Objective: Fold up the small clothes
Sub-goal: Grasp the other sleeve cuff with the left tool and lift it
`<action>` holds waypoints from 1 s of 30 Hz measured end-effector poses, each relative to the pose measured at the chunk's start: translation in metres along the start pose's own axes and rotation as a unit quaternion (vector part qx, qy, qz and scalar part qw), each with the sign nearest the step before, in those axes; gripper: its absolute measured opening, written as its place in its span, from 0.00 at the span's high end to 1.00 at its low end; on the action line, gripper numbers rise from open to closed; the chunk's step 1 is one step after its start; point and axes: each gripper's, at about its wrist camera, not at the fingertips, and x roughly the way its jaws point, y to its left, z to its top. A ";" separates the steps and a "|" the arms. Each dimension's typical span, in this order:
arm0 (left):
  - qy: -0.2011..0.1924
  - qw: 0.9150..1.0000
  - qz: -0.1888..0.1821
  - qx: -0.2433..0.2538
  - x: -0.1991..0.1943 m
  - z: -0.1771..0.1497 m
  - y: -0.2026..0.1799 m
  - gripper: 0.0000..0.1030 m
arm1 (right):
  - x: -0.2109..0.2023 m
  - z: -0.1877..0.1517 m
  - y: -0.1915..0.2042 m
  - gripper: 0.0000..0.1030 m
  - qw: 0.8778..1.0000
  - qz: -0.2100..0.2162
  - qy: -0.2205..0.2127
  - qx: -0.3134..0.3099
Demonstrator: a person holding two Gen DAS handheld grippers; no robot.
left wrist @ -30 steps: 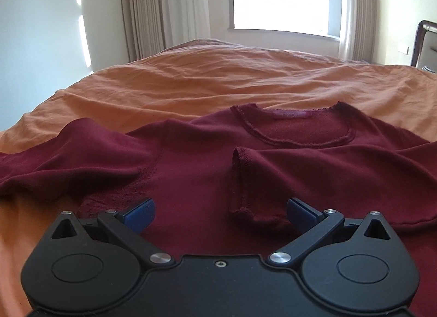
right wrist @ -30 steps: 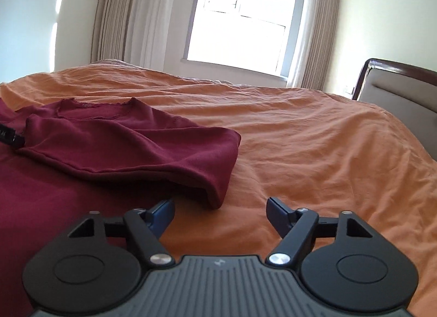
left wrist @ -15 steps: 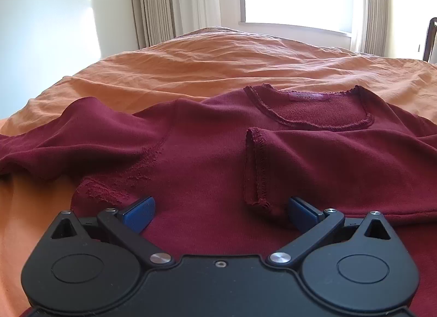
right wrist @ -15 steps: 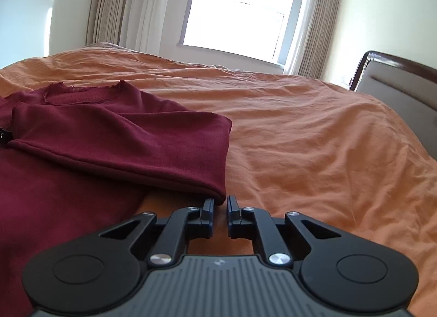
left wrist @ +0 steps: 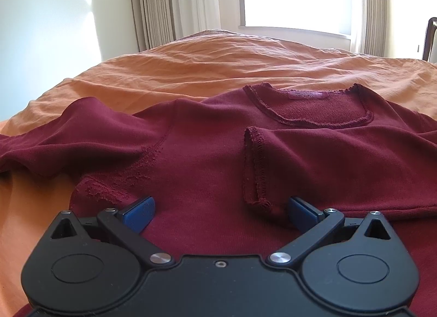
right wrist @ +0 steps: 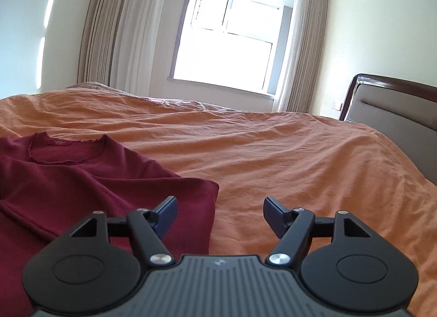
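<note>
The dark red knit long-sleeved top [left wrist: 207, 153] lies flat on the wrinkled orange bedsheet [right wrist: 286, 158]. One sleeve [left wrist: 341, 164] is folded across the chest; the opposite sleeve [left wrist: 68, 142] remains extended. The hem is out of view, so lower folds are probably pending. The left gripper [left wrist: 220, 211] and right gripper [right wrist: 220, 217] have jaws spread, holding nothing.

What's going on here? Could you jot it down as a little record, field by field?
garment: dark red top, spread on the bed
right sleeve: folded across the chest, cuff near the middle
left sleeve: still spread out to the side
surface: orange bedspread
left gripper: open, over the top, holding nothing
right gripper: open, at the folded edge
background: window, curtains, headboard
</note>
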 end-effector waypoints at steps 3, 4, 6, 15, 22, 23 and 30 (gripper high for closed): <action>0.001 1.000 -0.006 -0.008 0.001 0.000 0.003 0.00 | 0.024 -0.017 0.003 0.27 0.999 -0.016 0.038 -0.011; 0.001 1.000 -0.007 -0.009 0.002 0.000 0.004 0.00 | 0.028 -0.024 0.001 0.25 0.999 -0.016 0.046 -0.003; 0.001 1.000 -0.007 -0.009 0.002 -0.001 0.004 0.00 | 0.030 -0.034 -0.004 0.20 0.999 -0.015 0.047 0.022; 0.014 1.000 0.022 0.001 -0.006 0.009 0.006 0.00 | -0.001 -0.027 -0.005 0.05 1.000 -0.012 -0.007 0.018; -0.024 0.999 0.027 -0.005 -0.065 0.033 0.062 0.00 | -0.062 -0.011 0.006 0.00 0.997 0.055 -0.056 0.017; -0.025 0.999 0.032 -0.024 -0.073 0.036 0.082 0.00 | -0.070 -0.010 0.010 0.00 0.995 0.079 -0.060 0.018; -0.079 0.969 0.206 -0.112 -0.105 0.035 0.234 0.00 | -0.104 -0.027 0.053 0.00 0.974 0.220 -0.046 0.020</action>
